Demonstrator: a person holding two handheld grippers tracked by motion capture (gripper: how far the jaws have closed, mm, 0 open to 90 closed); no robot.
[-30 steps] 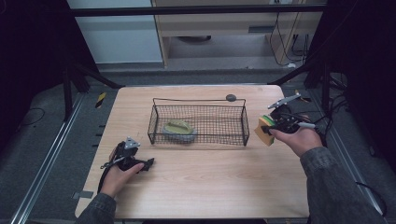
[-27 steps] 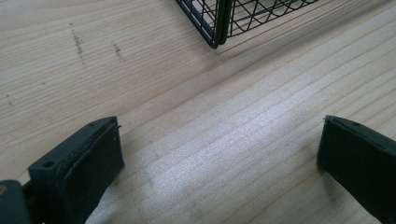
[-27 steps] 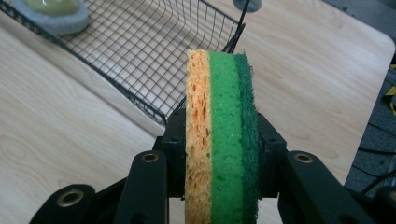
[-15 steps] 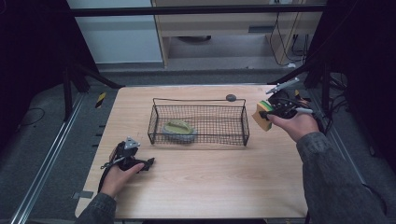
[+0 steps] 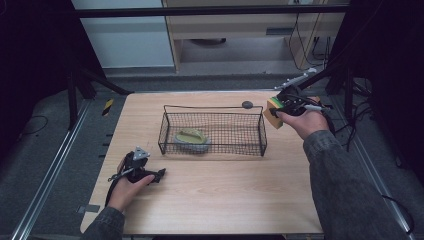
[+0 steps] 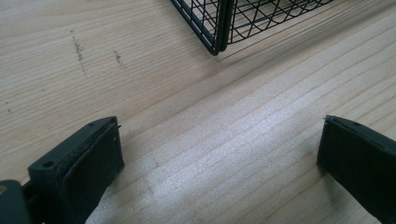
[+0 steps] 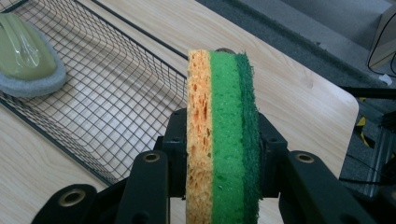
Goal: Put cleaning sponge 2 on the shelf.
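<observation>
Worktop (image 5: 225, 200): pale wood, carrying everything.
Basket (image 5: 212, 131): black wire, mid-worktop; a grey pad (image 5: 192, 140) lies inside at its left.
Right gripper (image 5: 282, 106): raised just right of the basket's far right corner, jaws clamped on the sponge.
Left gripper (image 5: 159, 175): resting near left on the worktop, jaws wide, nothing between.
Sponge (image 7: 222, 135): orange, green and dark green layers, upright on edge in the right jaws.

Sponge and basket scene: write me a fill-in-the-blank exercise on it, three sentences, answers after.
1. The right tool is shut on a three-layer ____, orange, light green and dark green.
2. The scrubbing pad with the green handle lies inside the wire ____.
3. The left tool rests low over the wooden table with its jaws ____ and nothing between them.

Missing words: sponge; basket; open
</observation>
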